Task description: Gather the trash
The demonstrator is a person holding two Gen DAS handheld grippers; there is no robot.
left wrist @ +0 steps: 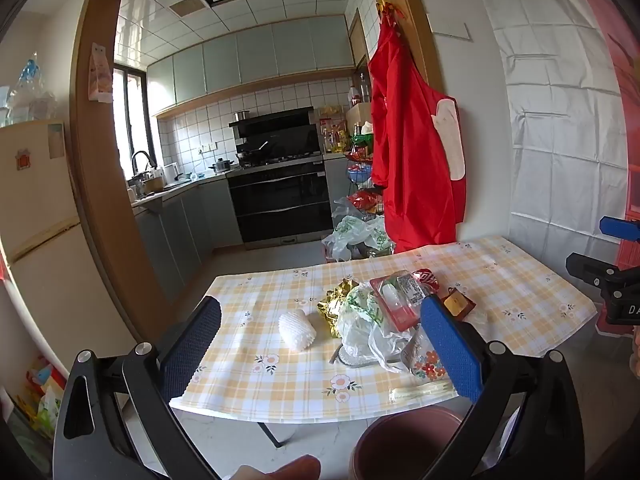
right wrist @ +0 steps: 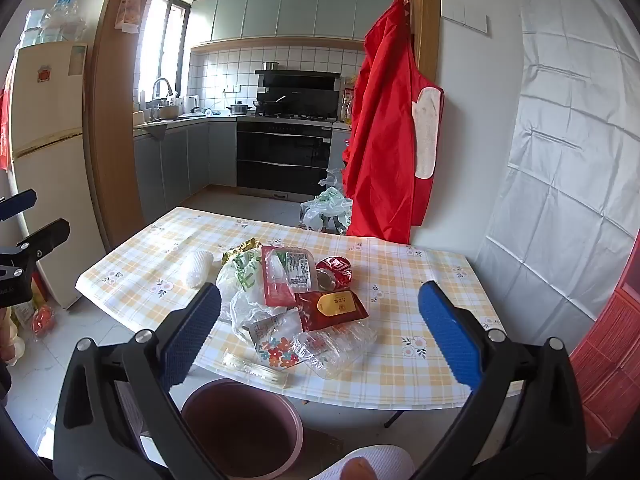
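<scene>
Two grippers hang over the near edge of a table (right wrist: 420, 292) with a yellow checked cloth, and both stand wide open with nothing between their blue pads. In the left wrist view the left gripper (left wrist: 320, 344) fills the lower part of the frame, its fingers apart on either side of the trash pile; the right gripper shows at the right edge. In the right wrist view the right gripper (right wrist: 320, 336) frames the same pile from the other side, and the left gripper shows at the left edge. The trash sits heaped at the middle of the table, toward its near edge: a white foam net (left wrist: 297, 330) lies alone at the left of the heap, next to a gold foil wrapper (left wrist: 330, 310). Beside that lie crumpled plastic bags (right wrist: 240, 280), a red tray (right wrist: 286, 274) with a label, a crushed red can (right wrist: 335, 272), a dark red packet (right wrist: 332, 308) with a yellow label, a clear plastic shell (right wrist: 336, 344) and a flowered wrapper (right wrist: 276, 350). A clear plastic fork (right wrist: 256, 368) lies at the table's near edge. Below that edge, at the bottom of both frames, stands a brown bin (right wrist: 242, 428), open at the top. A red apron (right wrist: 384, 128) hangs on the wall behind the table.
</scene>
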